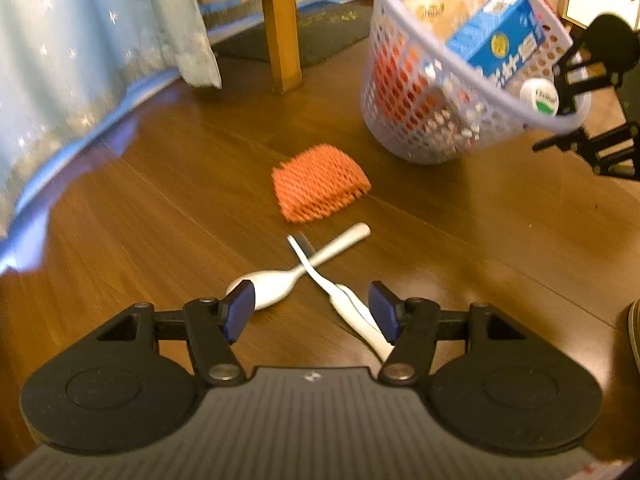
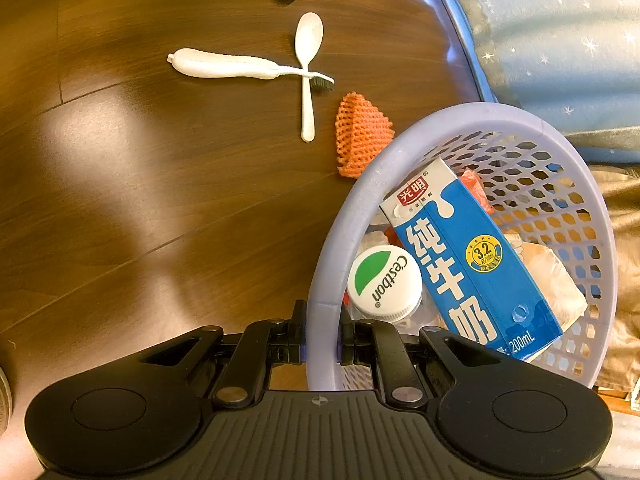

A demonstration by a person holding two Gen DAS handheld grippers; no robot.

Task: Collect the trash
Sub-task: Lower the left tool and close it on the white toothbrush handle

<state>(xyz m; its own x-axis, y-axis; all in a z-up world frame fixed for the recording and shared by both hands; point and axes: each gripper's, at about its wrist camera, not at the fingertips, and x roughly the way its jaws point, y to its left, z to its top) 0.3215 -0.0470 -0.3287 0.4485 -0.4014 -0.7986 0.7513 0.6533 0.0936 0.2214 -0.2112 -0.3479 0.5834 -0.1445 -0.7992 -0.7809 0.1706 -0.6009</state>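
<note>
Underfoot, dark wood floor (image 1: pixel 160 208), starry curtain (image 1: pixel 60 60).

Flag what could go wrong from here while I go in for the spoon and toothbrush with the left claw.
1. The white plastic spoon and white toothbrush lie crossed and touching; closing the open left claw may catch both, or flick one away.
2. The lavender mesh basket is tilted, held by its rim in the shut right claw; the blue milk carton could slide out.
</note>
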